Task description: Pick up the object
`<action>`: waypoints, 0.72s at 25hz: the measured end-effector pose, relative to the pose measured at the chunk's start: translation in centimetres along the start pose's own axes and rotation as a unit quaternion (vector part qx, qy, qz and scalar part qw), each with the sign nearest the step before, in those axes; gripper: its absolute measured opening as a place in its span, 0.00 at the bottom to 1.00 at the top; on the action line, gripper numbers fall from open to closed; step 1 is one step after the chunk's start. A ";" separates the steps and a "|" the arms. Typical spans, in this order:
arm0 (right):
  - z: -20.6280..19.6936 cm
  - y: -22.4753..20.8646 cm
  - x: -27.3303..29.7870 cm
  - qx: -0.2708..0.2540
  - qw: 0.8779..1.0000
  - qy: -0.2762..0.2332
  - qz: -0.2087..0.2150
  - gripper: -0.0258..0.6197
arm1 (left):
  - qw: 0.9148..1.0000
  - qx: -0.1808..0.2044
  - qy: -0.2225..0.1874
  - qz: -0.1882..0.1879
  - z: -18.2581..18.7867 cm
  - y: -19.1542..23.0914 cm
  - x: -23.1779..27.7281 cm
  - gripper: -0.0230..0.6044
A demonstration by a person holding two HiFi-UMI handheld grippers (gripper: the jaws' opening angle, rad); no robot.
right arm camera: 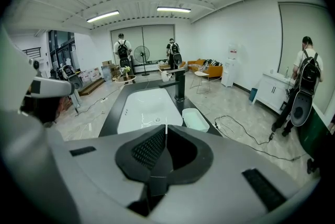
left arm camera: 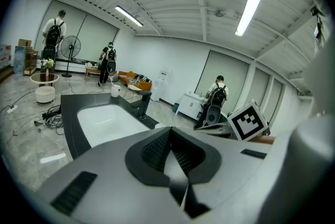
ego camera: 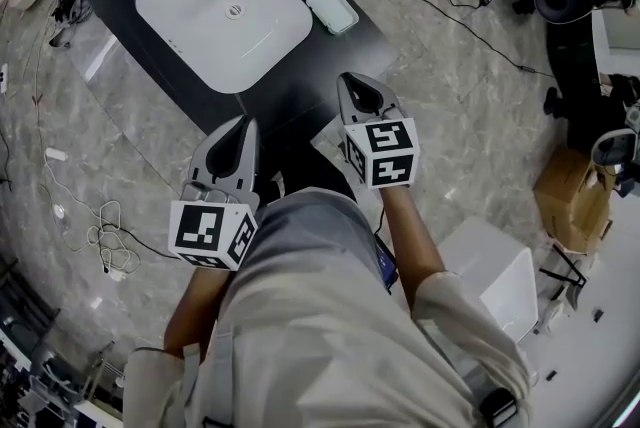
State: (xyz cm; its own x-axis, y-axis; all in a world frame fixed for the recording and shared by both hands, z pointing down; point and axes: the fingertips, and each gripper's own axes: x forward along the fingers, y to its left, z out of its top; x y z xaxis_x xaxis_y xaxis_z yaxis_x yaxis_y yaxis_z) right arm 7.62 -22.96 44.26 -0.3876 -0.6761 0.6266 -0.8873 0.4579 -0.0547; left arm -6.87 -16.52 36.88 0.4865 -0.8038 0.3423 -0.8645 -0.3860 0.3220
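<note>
the left gripper and right gripper are held at mid-frame, short of the black counter, apparently ahead of any reach. both jaw pairs are pressed together, empty. the likely object, a pale tray, is seen upper centre, just right of the white sink.

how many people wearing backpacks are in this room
3. One person and another flank the fan at the far end; a third stands by the white cabinet. More may be hidden.
</note>
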 end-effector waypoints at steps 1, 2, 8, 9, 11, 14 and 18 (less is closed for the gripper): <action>-0.1 -0.2 0.3 0.005 1.000 0.002 0.002 0.06 | 1.000 0.000 0.001 0.000 -0.1 0.0 0.1 0.04; -0.1 -0.3 0.6 0.009 1.000 0.004 0.004 0.06 | 1.000 0.000 0.002 -0.001 -0.1 -0.1 0.2 0.04; -0.4 -1.1 1.8 0.005 1.000 0.015 0.008 0.06 | 1.000 0.001 0.006 -0.002 -0.2 -0.3 0.9 0.04; -0.5 -1.1 2.0 0.003 1.000 0.018 0.009 0.06 | 1.000 -0.002 0.005 -0.002 -0.2 -0.3 1.0 0.04; -0.7 -1.2 2.3 -0.003 1.000 0.023 0.011 0.06 | 1.000 -0.009 0.004 -0.001 -0.2 -0.3 1.1 0.04; -1.1 -1.6 3.0 -0.008 0.999 0.030 0.015 0.06 | 1.000 -0.010 0.006 0.001 -0.3 -0.2 1.4 0.04; -1.3 -2.4 4.0 -0.013 0.999 0.038 0.016 0.06 | 1.000 -0.009 0.010 0.002 -0.5 -0.3 1.9 0.04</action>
State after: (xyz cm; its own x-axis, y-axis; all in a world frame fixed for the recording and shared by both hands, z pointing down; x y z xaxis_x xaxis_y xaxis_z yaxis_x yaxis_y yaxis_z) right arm 8.55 -26.02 47.95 -0.3948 -0.6154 0.6822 -0.8674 0.4946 -0.0558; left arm -5.61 -17.66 37.85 0.4854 -0.7958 0.3620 -0.8643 -0.3745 0.3357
